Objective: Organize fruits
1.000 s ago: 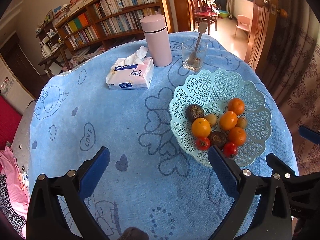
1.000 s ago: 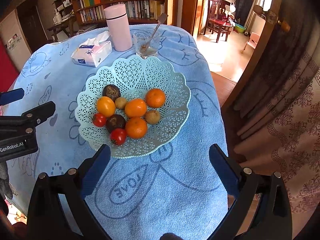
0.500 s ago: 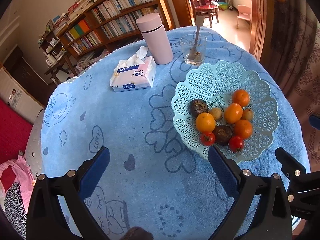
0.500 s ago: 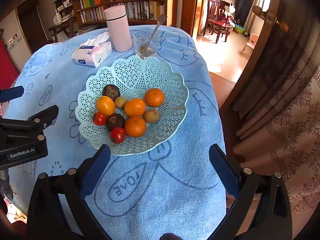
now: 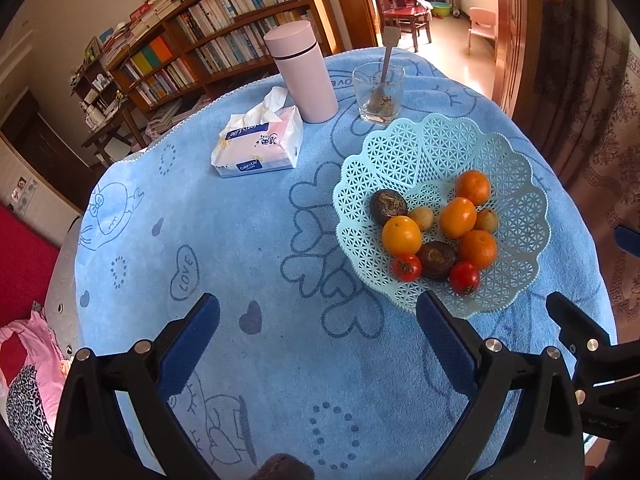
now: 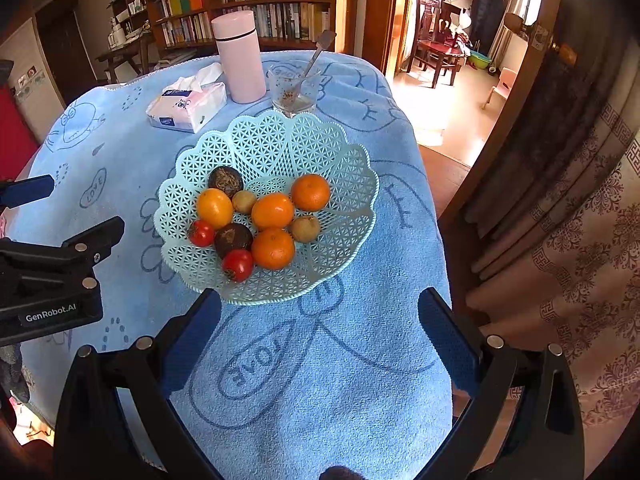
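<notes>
A light-blue lattice fruit basket [image 5: 516, 172] [image 6: 280, 136] stands on the blue towel-covered round table. It holds several oranges [image 5: 401, 235] [image 6: 273, 211], two red tomatoes [image 5: 406, 267] [image 6: 237, 265], two dark brown fruits [image 5: 387, 207] [image 6: 233, 238] and two small tan fruits [image 5: 422, 217] [image 6: 305, 229]. My left gripper [image 5: 318, 330] is open and empty, above the towel to the left of the basket. My right gripper [image 6: 320, 326] is open and empty, above the towel just in front of the basket.
A pink flask [image 5: 302, 72] [image 6: 239, 58], a tissue pack [image 5: 260, 144] [image 6: 188, 102] and a glass with a spoon [image 5: 378, 92] [image 6: 294, 88] stand at the table's far side. Bookshelves [image 5: 208, 52] lie behind; a curtain [image 6: 580, 220] hangs to the right.
Both grippers have pulled back slightly from the table, so the basket and the table look a little smaller. The fruits have not moved. Both grippers stay open.
</notes>
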### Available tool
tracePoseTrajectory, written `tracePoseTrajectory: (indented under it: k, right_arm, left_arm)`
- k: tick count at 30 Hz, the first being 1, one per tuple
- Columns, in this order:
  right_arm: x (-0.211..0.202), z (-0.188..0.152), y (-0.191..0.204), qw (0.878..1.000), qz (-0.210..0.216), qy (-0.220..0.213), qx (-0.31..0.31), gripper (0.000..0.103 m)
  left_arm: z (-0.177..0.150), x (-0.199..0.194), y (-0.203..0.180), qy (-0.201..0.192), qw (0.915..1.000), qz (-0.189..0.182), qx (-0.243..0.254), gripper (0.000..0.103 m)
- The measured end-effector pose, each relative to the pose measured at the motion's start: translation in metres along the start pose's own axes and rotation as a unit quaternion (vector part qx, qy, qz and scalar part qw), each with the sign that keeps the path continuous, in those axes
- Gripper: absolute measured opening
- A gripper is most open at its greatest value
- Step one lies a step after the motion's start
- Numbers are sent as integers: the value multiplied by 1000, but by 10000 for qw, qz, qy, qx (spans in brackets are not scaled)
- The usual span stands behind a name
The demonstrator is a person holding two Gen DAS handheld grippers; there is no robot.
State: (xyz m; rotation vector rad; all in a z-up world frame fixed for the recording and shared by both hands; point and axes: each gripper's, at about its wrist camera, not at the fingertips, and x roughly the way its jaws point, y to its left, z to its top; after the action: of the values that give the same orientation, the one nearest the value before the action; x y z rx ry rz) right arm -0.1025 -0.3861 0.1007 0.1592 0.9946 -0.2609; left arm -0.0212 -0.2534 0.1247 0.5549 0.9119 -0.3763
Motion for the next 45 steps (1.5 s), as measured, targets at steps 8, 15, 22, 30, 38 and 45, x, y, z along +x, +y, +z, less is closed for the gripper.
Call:
tracePoseTrajectory:
  k: [8, 15, 22, 30, 38, 45]
  right_arm:
    - [-2, -4, 1, 10000, -34, -1, -15, 100]
    - [-5, -8, 0, 10000, -78, -19, 20, 100]
    - [-5, -9, 3, 10000, -74, -30, -8, 100]
    - [-8, -9, 6, 9999, -69, -73, -20, 100]
    - [-10, -8, 10, 9999, -93, -110, -8, 100]
    - [-7, -11, 17, 10000, -95, -16, 3, 100]
  left_arm:
    - [-4, -1, -2, 9, 10000, -40, 18, 98]
    - [-6, -2, -4, 9, 10000, -77, 44, 98]
    - [-7, -4, -4, 3, 10000, -67, 40, 98]
    - [-9, -9, -5, -82, 9999, -104, 91, 98]
    - [-11, -16, -3, -207, 9995, -206, 143, 98]
    - [-16, -9, 8, -27, 9997, -263, -7, 98]
